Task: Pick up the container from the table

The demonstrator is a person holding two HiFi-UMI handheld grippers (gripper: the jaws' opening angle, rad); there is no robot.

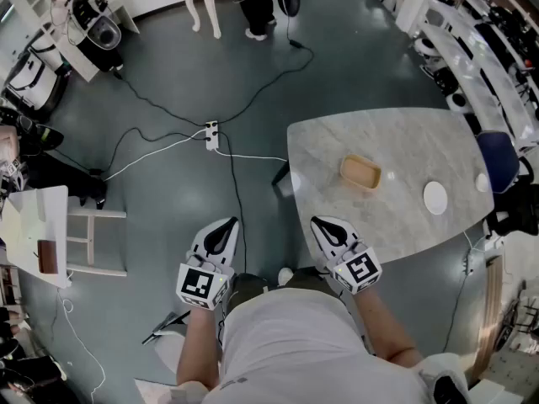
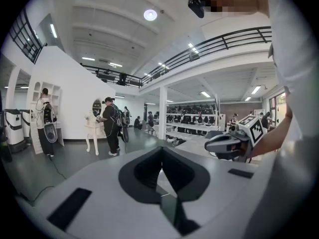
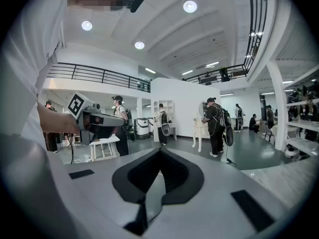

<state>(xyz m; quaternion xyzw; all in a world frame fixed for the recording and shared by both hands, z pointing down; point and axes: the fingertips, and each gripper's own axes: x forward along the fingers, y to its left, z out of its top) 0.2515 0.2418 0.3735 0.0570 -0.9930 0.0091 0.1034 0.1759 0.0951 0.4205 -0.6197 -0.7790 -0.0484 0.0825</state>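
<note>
Head view: left claw [image 1: 228,224] and right claw [image 1: 321,222] both closed, nothing between the jaws | container [image 1: 360,172] lies in middle of bench [image 1: 337,137], well apart from both claws | progress: not begun; approach, grasp and lift all remain.

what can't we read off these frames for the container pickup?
- Container: seen in the head view only, and too small there to tell its depth or whether anything is inside.
- Both gripper views: the container is out of frame. They look across the room, not down at the table.
- White round thing on the table: too small in the head view to say plate or lid.
</note>
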